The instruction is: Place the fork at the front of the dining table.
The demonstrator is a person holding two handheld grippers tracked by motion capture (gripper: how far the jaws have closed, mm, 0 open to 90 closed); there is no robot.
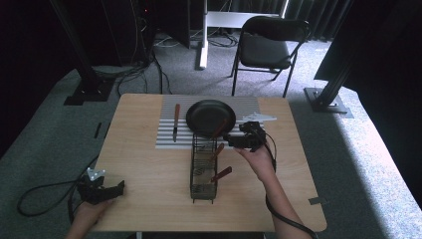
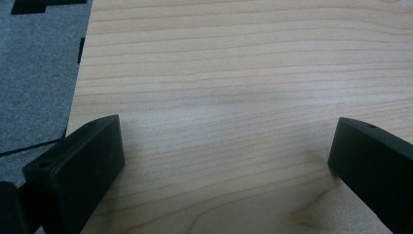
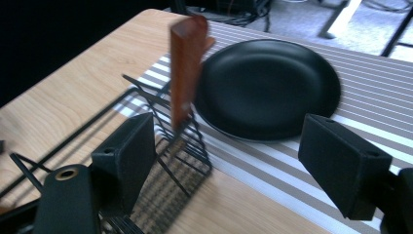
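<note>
Nearest, the left gripper (image 1: 102,190) rests at the near left corner of the counter (image 1: 149,199), its jaws wide with bare wood between them. Further in, the right gripper (image 1: 238,140) hovers beside the wire cutlery basket (image 1: 204,172), jaws spread wide and holding nothing. Just ahead of those jaws a wooden-handled utensil (image 3: 186,68) stands tilted in the basket's far end; its business end is hidden inside the wire. It should be light and stiff, the smooth wood somewhat slick, so a grip across the handle's flat faces near mid-length looks safest. Beyond lie the black plate (image 1: 210,117) on the striped mat (image 1: 249,107) and a knife (image 1: 176,122).
</note>
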